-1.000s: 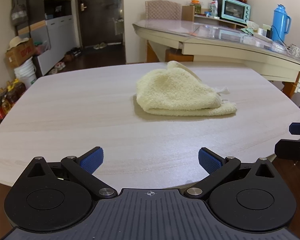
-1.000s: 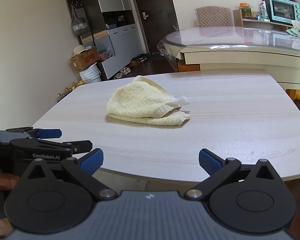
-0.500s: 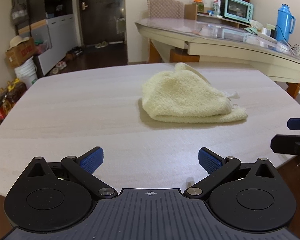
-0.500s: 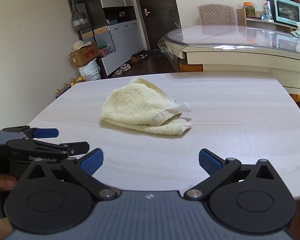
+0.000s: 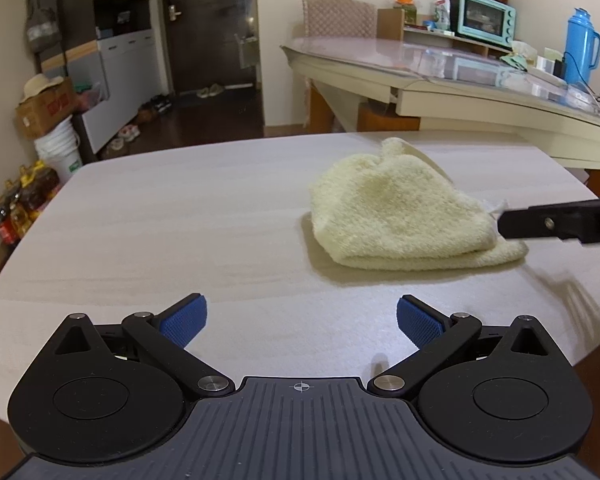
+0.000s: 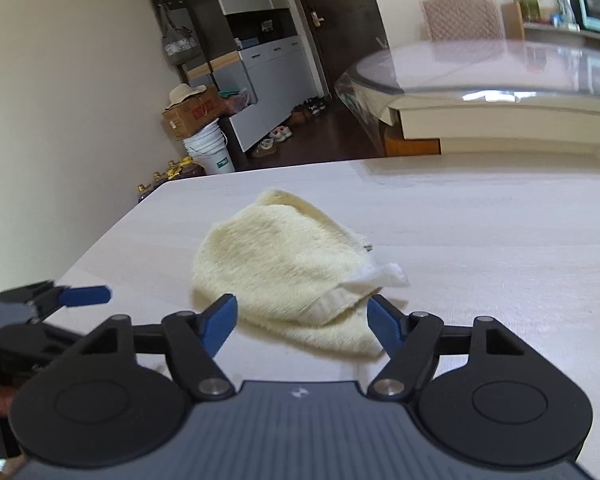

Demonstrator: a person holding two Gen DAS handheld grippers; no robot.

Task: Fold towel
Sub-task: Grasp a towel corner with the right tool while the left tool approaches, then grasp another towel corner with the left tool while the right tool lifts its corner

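A pale yellow towel (image 5: 396, 216) lies bunched and roughly doubled over on the light wooden table (image 5: 180, 216). Its white label corner (image 6: 384, 274) sticks out on the right side. My left gripper (image 5: 302, 320) is open and empty, low over the table, well short of the towel. My right gripper (image 6: 304, 322) is open, its blue pads (image 6: 220, 320) on either side of the towel's near edge, with nothing pinched. In the left wrist view a finger of the right gripper (image 5: 556, 224) reaches in at the towel's right end. The left gripper (image 6: 80, 296) shows at the left of the right wrist view.
Behind the table stands a glass-topped table (image 5: 460, 76) with a teal oven (image 5: 484, 20) and a blue flask (image 5: 582, 46). On the floor at left are a white bucket (image 5: 60, 152), a cardboard box (image 5: 44, 108) and bottles (image 5: 20, 204). The table's near edge (image 5: 580, 344) curves off at right.
My right gripper has moved forward and down to the towel's near edge, now straddling it. My left gripper has advanced a little over the table. The towel has not moved.
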